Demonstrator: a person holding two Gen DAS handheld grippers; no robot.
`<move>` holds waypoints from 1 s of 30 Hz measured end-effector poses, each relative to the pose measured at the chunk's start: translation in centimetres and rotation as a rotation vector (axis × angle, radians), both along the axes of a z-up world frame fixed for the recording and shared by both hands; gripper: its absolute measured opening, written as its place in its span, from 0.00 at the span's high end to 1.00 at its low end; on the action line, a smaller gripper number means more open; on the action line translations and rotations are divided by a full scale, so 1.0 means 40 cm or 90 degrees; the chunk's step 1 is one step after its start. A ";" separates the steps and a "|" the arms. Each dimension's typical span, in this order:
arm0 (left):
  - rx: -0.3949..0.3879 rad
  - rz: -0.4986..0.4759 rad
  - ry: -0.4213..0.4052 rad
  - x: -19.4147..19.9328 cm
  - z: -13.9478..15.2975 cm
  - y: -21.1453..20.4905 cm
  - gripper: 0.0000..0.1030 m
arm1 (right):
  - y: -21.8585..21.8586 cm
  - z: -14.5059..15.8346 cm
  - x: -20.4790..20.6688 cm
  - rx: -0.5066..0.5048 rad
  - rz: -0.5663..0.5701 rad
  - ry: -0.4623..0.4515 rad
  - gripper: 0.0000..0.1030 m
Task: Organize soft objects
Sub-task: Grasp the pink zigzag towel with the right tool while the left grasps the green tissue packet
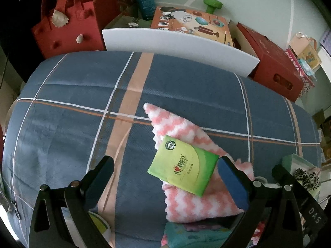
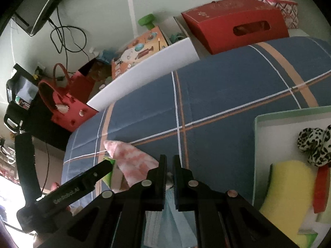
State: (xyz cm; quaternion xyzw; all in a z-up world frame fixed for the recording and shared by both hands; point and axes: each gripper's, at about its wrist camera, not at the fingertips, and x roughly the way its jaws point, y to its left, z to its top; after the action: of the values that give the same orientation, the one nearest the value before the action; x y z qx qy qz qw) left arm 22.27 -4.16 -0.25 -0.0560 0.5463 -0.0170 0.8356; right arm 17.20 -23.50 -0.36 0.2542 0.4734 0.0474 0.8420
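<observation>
**Soft-Object Sorting: Condition of Grippers, Items and Legible Markings**

The left gripper [image 1: 165, 177] stands wide apart above a blue plaid bedspread [image 1: 82, 103], gripping nothing. Between its fingers lies a green tissue packet [image 1: 183, 167] printed with red-and-yellow Chinese brand characters beside a small heart mark, plus a round green seal in one corner; finer print is illegible. The packet rests on a pink-and-white zigzag cloth [image 1: 186, 128], tilted against the cloth's stripes. The blue-padded finger [image 1: 231, 184] sits just beside the packet's edge; contact cannot be confirmed.

The right gripper [image 2: 170, 177] is clamped down to a narrow slit on a light blue face mask [image 2: 171, 223], which hangs beneath the jaws. Right of it, an open green-rimmed box [image 2: 256, 144] holds a yellow sponge [image 2: 289, 186], a leopard-print scrunchie [image 2: 314, 144] and a red item of uncertain kind.

In the right wrist view, the left gripper's arm carries white lettering, only partly readable. Lettering "DAS" shows on a black part at the lower right of the left wrist view.

Behind the bed: an orange box [image 1: 190, 24] with large Chinese characters, a red felt bag [image 1: 68, 26], a red carton [image 1: 275, 62].
</observation>
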 end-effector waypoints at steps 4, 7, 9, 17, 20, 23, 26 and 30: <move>-0.036 -0.002 0.012 0.004 -0.004 0.014 0.03 | 0.012 -0.006 0.006 -0.002 0.020 0.008 0.90; -0.030 -0.014 0.027 0.011 -0.009 0.017 0.03 | 0.016 0.000 0.005 -0.013 0.019 0.005 0.90; -0.017 -0.023 0.032 0.013 -0.012 0.009 0.03 | 0.014 0.006 0.001 -0.014 0.021 0.000 0.90; 0.019 -0.087 0.076 0.044 -0.018 -0.030 0.03 | 0.014 0.027 -0.004 -0.031 0.022 -0.014 0.68; 0.028 -0.113 0.097 0.063 -0.017 -0.043 0.03 | 0.010 0.038 -0.009 -0.034 0.019 -0.024 0.59; 0.025 -0.128 0.117 0.076 -0.026 -0.049 0.03 | 0.012 0.055 -0.015 -0.036 0.023 -0.036 0.59; 0.020 -0.137 0.146 0.088 -0.051 -0.051 0.03 | 0.023 0.069 -0.017 -0.033 0.041 -0.051 0.59; -0.012 -0.122 0.167 0.105 -0.071 -0.032 0.03 | 0.052 0.067 -0.014 0.012 0.090 -0.065 0.59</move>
State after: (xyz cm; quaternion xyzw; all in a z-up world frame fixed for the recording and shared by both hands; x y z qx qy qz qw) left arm 26.48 -5.42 -3.11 -0.0132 0.6536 -0.0940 0.7508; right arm 16.62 -21.43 2.31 0.2256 0.4463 0.1238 0.8571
